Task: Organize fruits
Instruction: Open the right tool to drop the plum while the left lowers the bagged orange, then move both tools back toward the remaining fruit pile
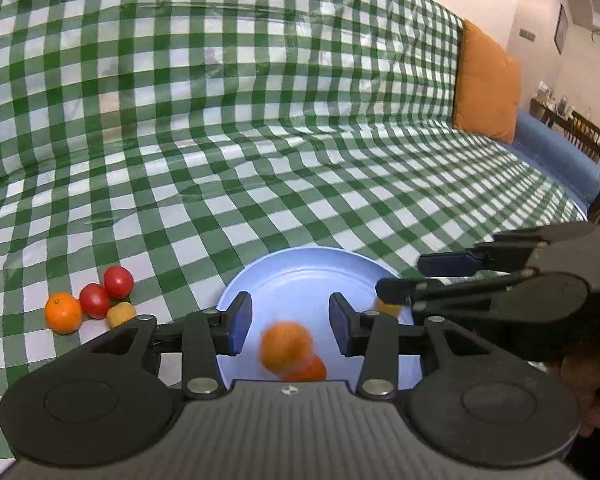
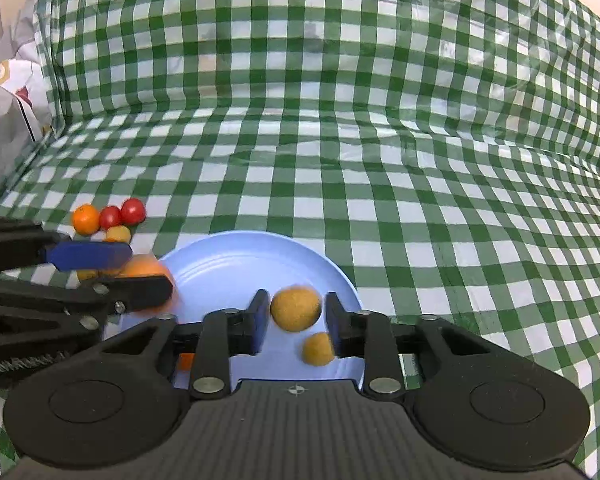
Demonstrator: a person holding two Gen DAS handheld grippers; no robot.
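Fruits sit loose on the blue plate (image 2: 204, 264): both the left gripper (image 1: 291, 326) and right gripper (image 2: 296, 322) gape, pads touching nothing

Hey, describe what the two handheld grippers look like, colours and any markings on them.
Both look alike. The left gripper and right gripper have black linkage arms with silver pivot bolts, two round black discs, and a grey ribbed body carrying a small crosshair mark. Their fingers carry blue pads. No cables show, and no sleeve is clearly visible.
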